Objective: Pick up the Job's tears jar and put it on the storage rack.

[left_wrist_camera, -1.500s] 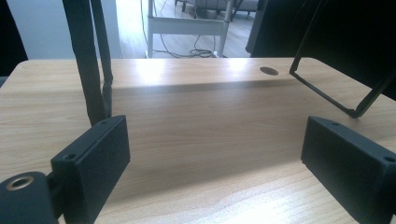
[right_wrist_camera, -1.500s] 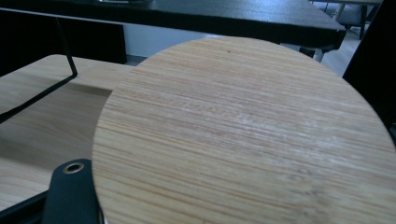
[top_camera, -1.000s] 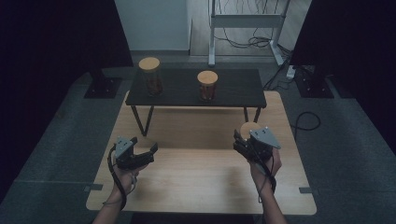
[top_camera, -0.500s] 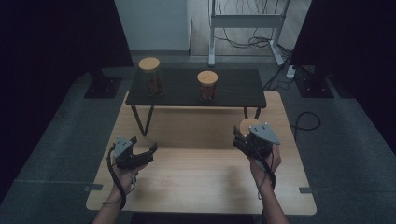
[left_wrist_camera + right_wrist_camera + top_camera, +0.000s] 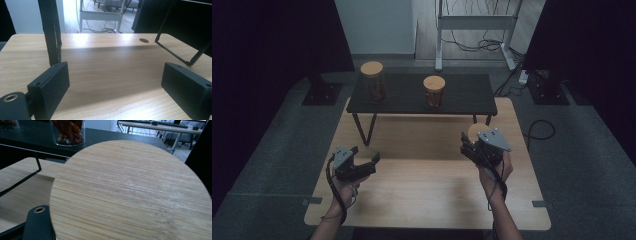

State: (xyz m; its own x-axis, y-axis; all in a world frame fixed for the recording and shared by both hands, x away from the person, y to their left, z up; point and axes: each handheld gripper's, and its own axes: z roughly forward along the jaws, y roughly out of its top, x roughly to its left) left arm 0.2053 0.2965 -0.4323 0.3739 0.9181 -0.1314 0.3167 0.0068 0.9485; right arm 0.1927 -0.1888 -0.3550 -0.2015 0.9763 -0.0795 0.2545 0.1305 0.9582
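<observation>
My right gripper [image 5: 473,145] hovers over the right side of the wooden table [image 5: 422,195] with a round wooden lid [image 5: 474,131] held at its tips. In the right gripper view that lid [image 5: 130,192] hides the jaws and whatever is under it. My left gripper [image 5: 364,156] is low over the table's left side. Its pads [image 5: 50,83] stand wide apart with nothing between them, above bare wood [image 5: 112,65]. Two glass jars with wooden lids stand on a black bench [image 5: 462,92] at the back: a taller one [image 5: 373,82] on the left and a shorter one [image 5: 434,92] holding reddish contents.
The black bench's thin metal legs [image 5: 362,129] come down onto the table's far half, and one leg [image 5: 51,32] rises just ahead of my left gripper. A white desk frame with cables [image 5: 474,30] stands on the floor behind. Dark panels flank both sides.
My right gripper has drifted slightly left with the lid in it. My left gripper has barely moved and stays open.
</observation>
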